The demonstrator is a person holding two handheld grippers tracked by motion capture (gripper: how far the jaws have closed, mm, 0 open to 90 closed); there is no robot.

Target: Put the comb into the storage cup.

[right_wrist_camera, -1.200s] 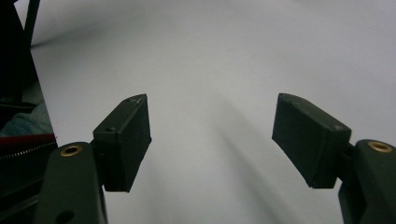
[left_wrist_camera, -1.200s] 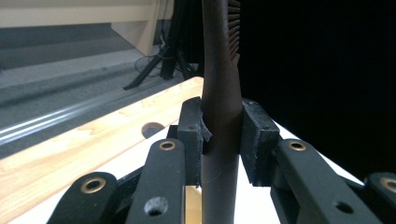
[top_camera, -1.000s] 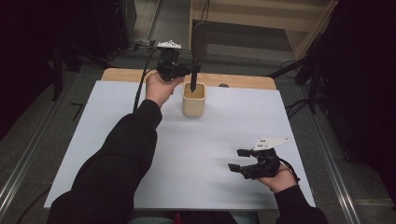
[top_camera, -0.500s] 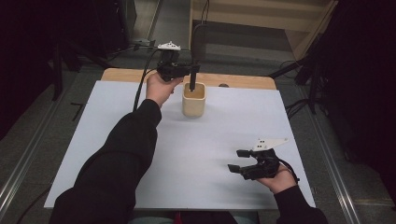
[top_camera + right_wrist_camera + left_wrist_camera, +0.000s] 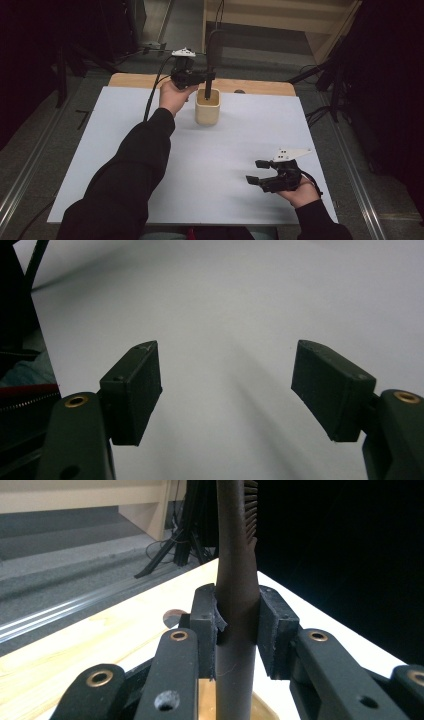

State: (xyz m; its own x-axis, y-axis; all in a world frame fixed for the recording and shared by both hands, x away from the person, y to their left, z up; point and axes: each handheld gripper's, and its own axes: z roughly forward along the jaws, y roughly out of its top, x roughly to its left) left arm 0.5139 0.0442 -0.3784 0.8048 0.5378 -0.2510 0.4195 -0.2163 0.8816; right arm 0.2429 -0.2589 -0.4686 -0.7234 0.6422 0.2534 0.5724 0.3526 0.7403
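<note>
brush [image 5: 210, 60] lowered slightly, handle end inside cup [image 5: 207, 111].

The brush [image 5: 237, 580] had a smooth, matt dark-brown handle that looked like plastic. The cup [image 5: 207, 107] looked like pale, unvarnished wood. The bench [image 5: 225, 150] carried a matt white sheet, with bare light wood at its far edge. Each claw's pads [image 5: 137, 390] were matt black, slightly grainy.

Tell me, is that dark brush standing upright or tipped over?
Upright: the brush stands vertical, its lower end inside the wooden cup.
</note>
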